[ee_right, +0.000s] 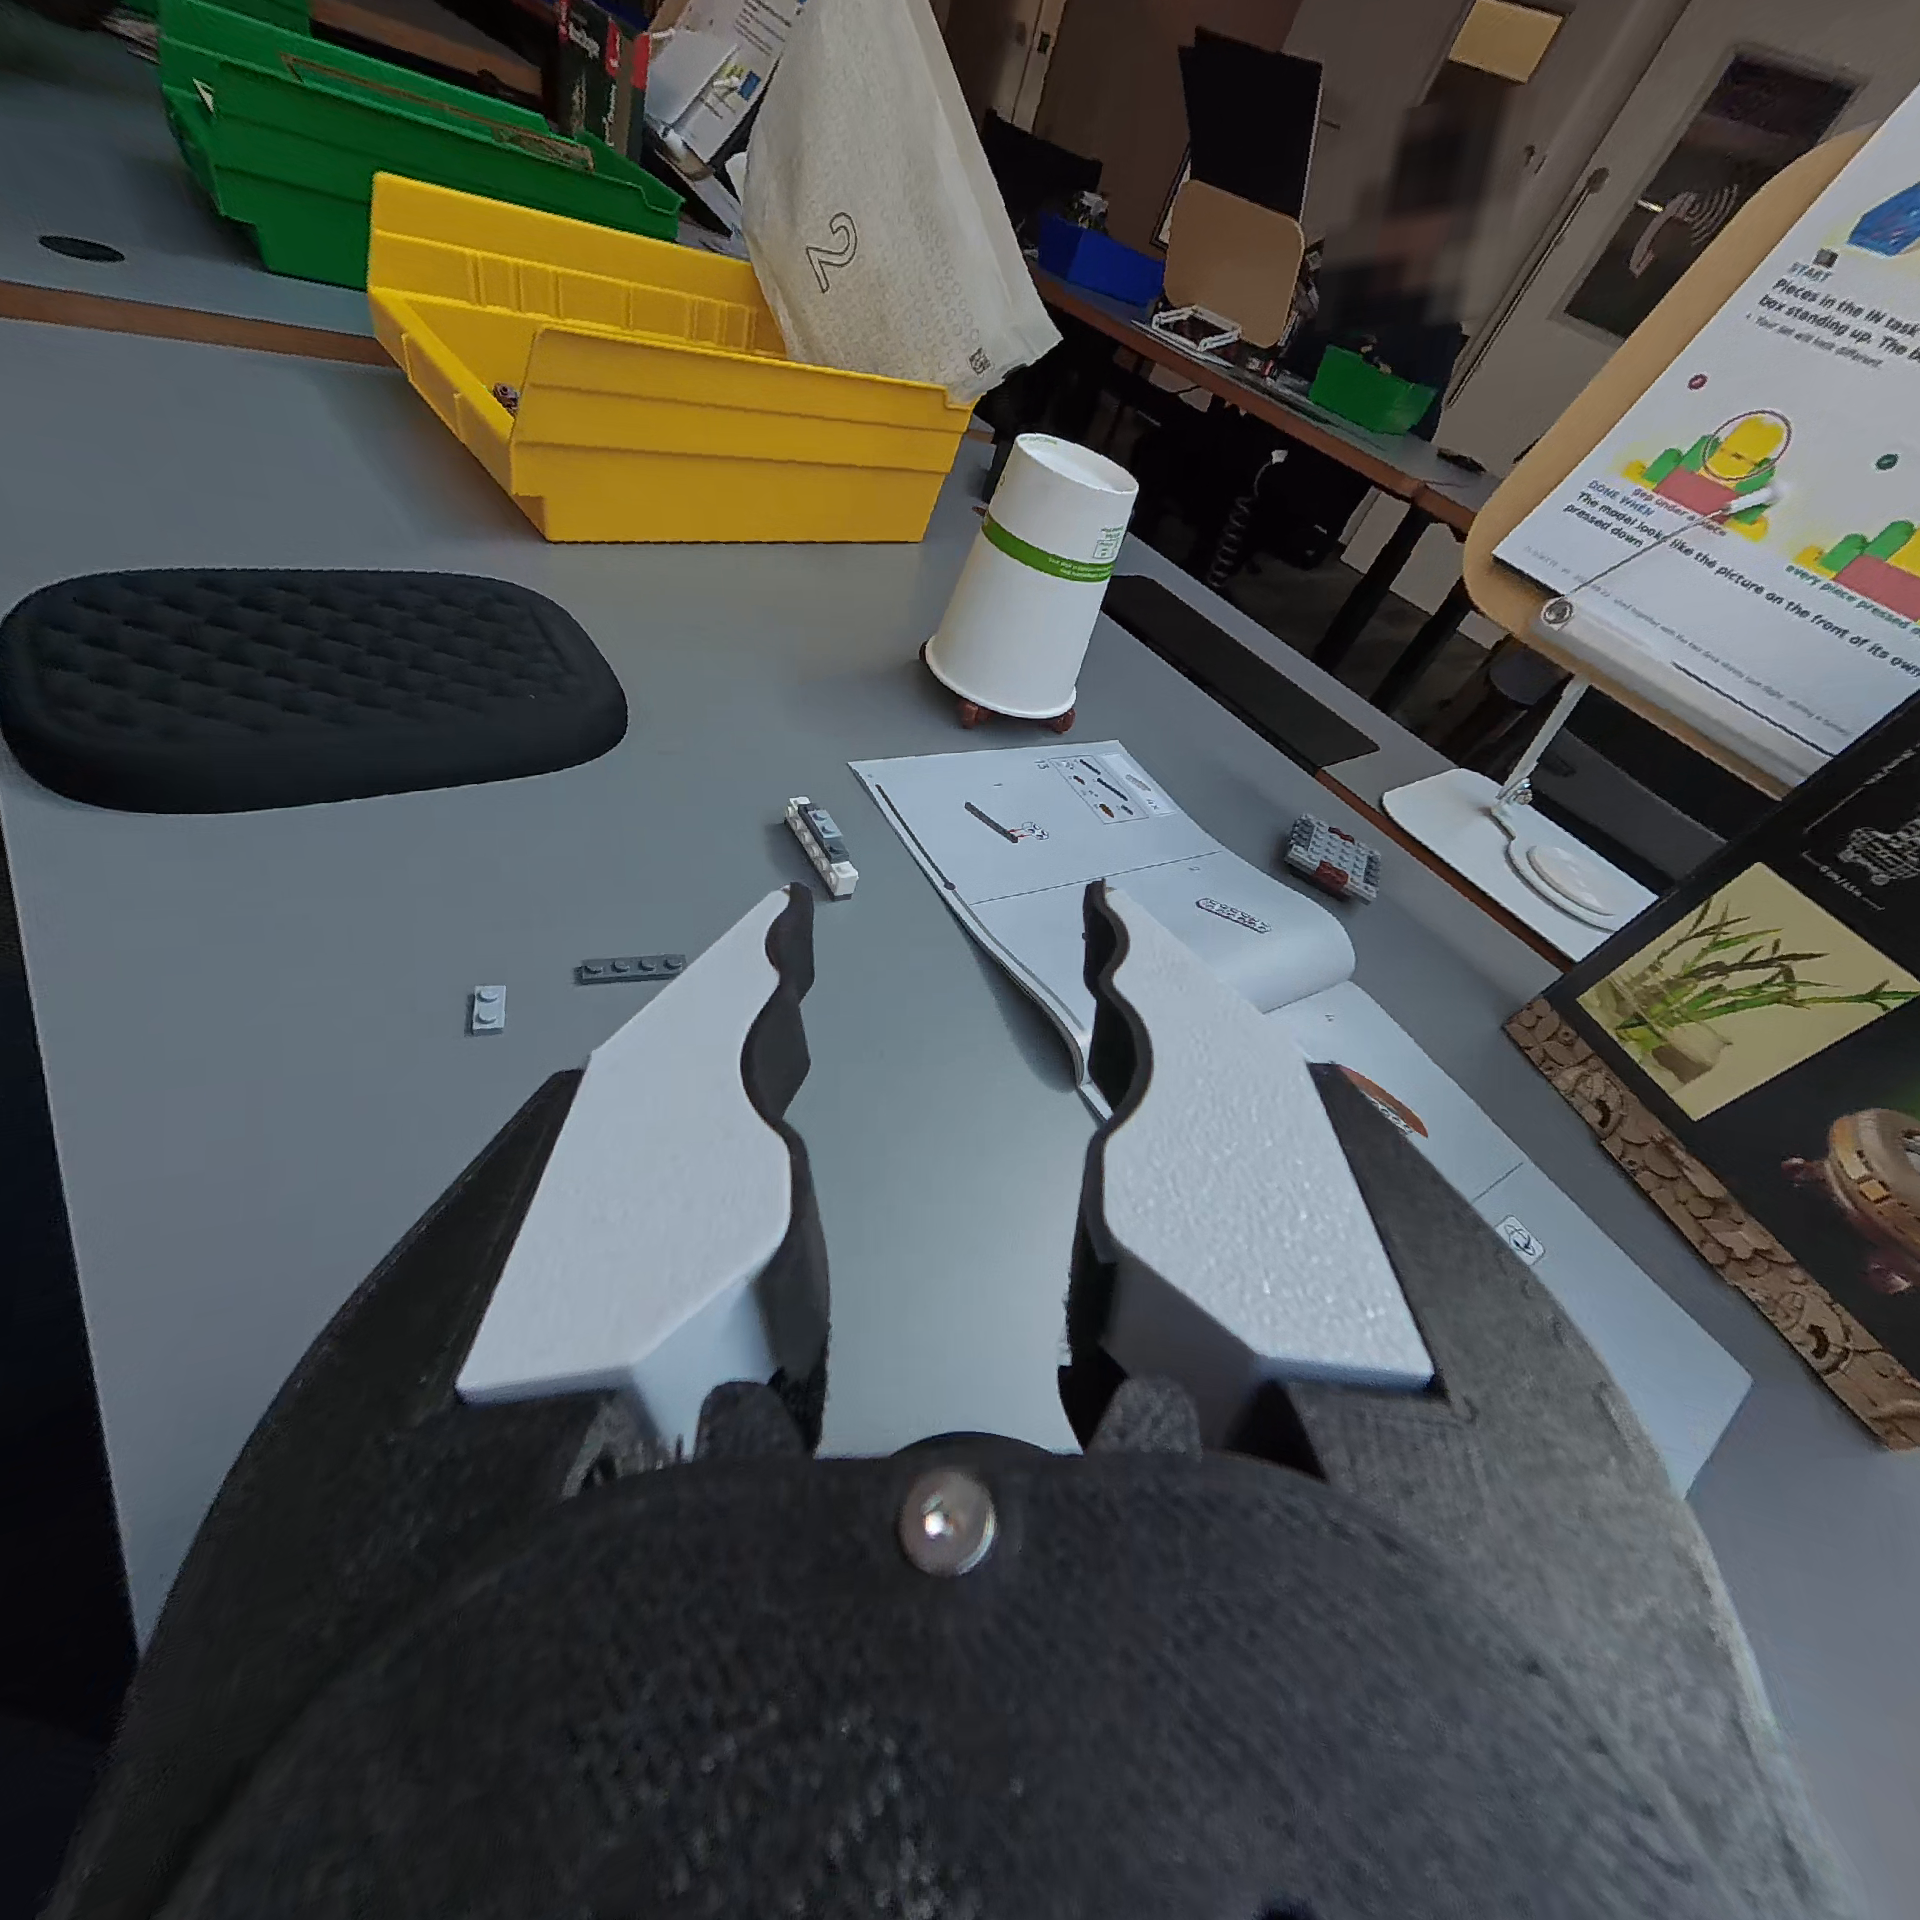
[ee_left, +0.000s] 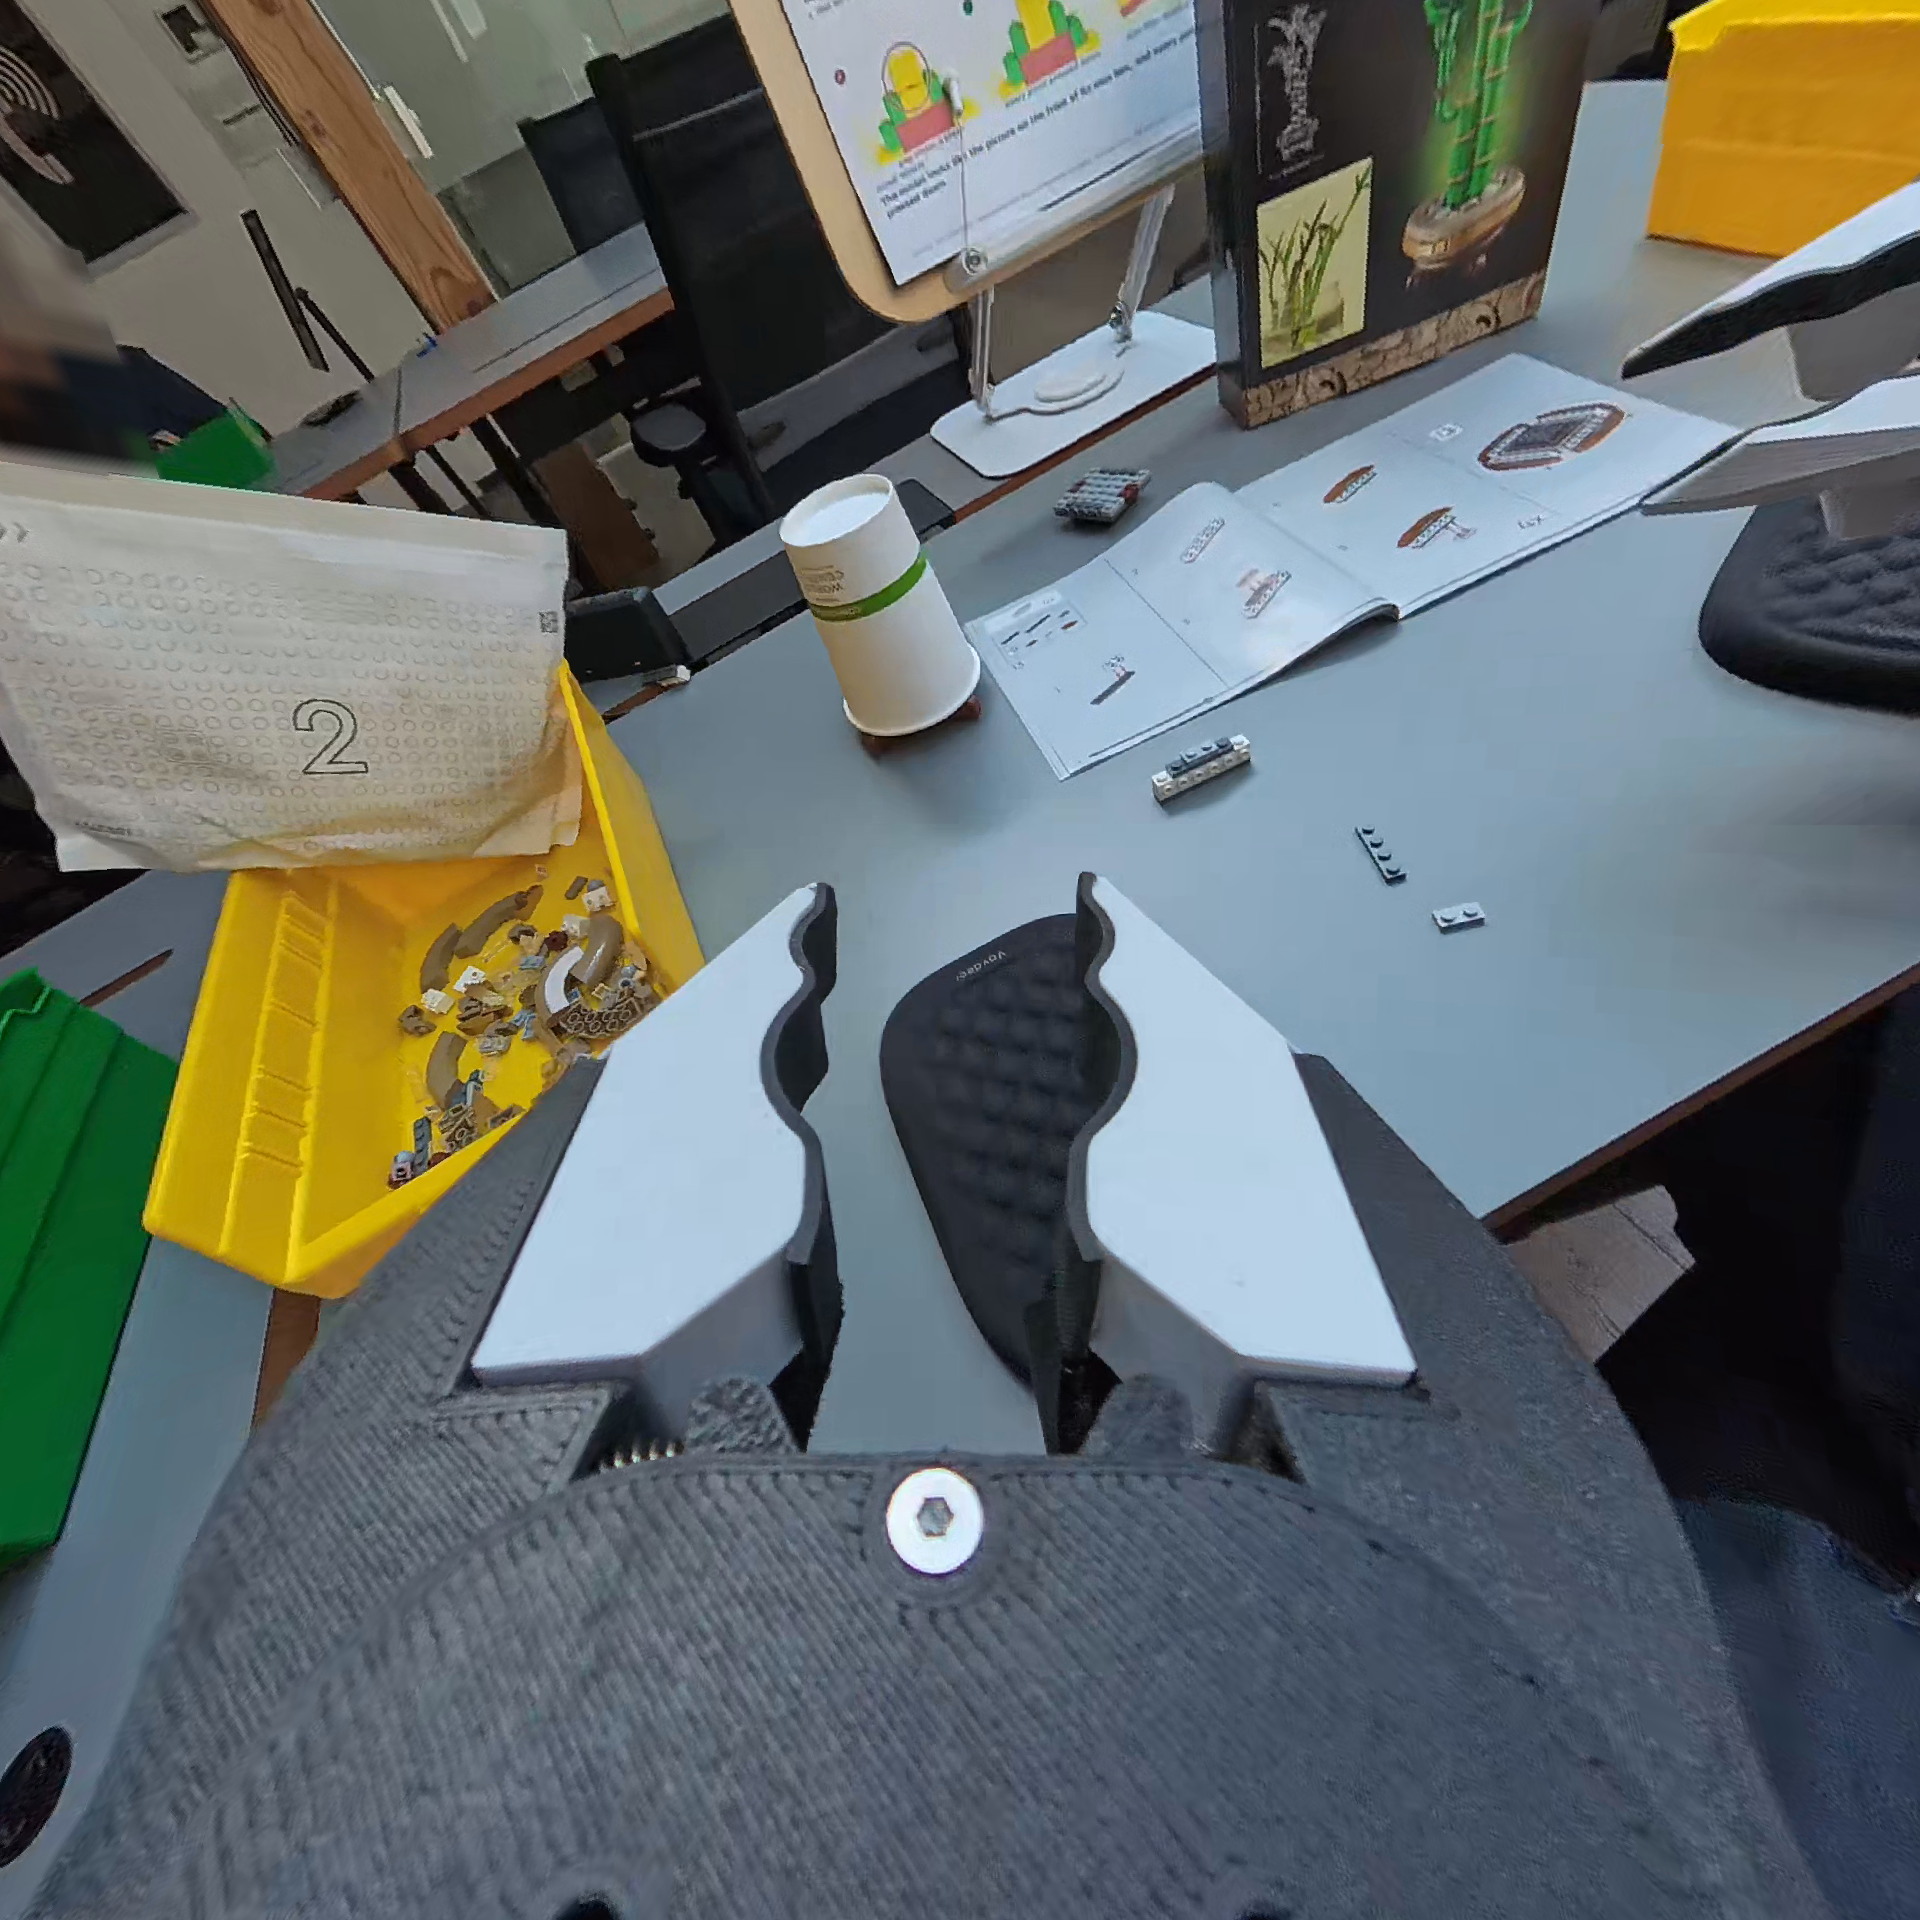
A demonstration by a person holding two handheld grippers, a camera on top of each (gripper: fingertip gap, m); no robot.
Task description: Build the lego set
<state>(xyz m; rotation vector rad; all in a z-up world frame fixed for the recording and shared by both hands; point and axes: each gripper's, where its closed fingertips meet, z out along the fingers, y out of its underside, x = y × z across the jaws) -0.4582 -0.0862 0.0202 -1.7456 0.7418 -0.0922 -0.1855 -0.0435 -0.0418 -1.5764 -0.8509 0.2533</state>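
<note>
My left gripper (ee_left: pixel 951 899) is open and empty above a black pad (ee_left: pixel 987 1122), beside a yellow bin (ee_left: pixel 281 1091) of several loose brown and grey pieces (ee_left: pixel 520 1018). My right gripper (ee_right: pixel 945 904) is open and empty over the grey table; it also shows in the left wrist view (ee_left: pixel 1652 436) at the right edge. A small white-and-grey assembly (ee_right: pixel 823 844), a dark grey strip plate (ee_right: pixel 631 968) and a small light grey plate (ee_right: pixel 488 1009) lie ahead of it to the left. These show in the left wrist view too: assembly (ee_left: pixel 1200 769), strip (ee_left: pixel 1380 855), small plate (ee_left: pixel 1457 915).
An upturned paper cup (ee_right: pixel 1029 582) stands over brown pieces. The open instruction booklet (ee_right: pixel 1049 831) lies right of it, with a small grey built piece (ee_right: pixel 1333 858) beyond. The set's box (ee_right: pixel 1766 1039), an instruction board on a stand (ee_right: pixel 1714 499), a numbered bag (ee_right: pixel 873 208) and green bins (ee_right: pixel 395 135) surround the table.
</note>
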